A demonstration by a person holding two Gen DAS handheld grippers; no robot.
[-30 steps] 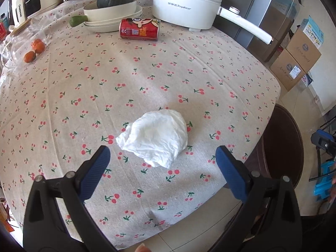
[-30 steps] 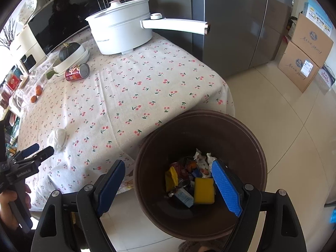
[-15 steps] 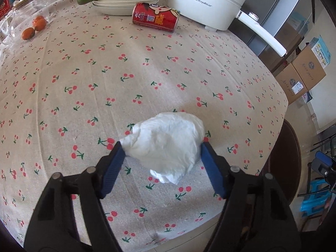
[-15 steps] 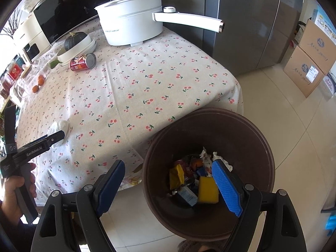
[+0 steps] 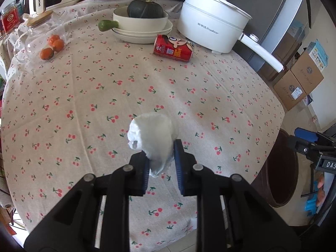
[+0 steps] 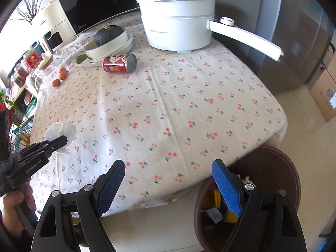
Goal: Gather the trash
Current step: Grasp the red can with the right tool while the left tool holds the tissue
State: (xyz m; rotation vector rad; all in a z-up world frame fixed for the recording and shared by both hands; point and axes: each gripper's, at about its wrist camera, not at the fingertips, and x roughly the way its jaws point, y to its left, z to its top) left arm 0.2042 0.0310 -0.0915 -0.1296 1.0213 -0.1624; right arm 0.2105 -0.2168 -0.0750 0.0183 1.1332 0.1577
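Note:
A crumpled white tissue wad [image 5: 152, 135] is pinched between the blue pads of my left gripper [image 5: 161, 163], just above the cherry-print tablecloth [image 5: 147, 84]. The right wrist view shows the same wad [image 6: 61, 131] at the far left, held by the left gripper [image 6: 59, 141]. A red drink can [image 5: 173, 48] lies on its side near the white bowls; the can [image 6: 119, 63] also shows in the right view. My right gripper [image 6: 168, 187] stands open and empty over the table's near edge, beside the brown trash bin [image 6: 289, 174] that holds several bits of rubbish.
At the table's back stand a white electric pot [image 5: 212, 29] with a long handle, stacked bowls with a dark squash [image 5: 145, 10], a green vegetable [image 5: 107, 25], small oranges [image 5: 52, 47] and a glass jar. Cardboard boxes [image 5: 302, 77] sit on the floor right. The bin [image 5: 281, 172] is right of the table.
My left gripper came forward around the tissue wad, shut on it and lifted it slightly. My right gripper swung left from above the bin to the table's edge, staying open.

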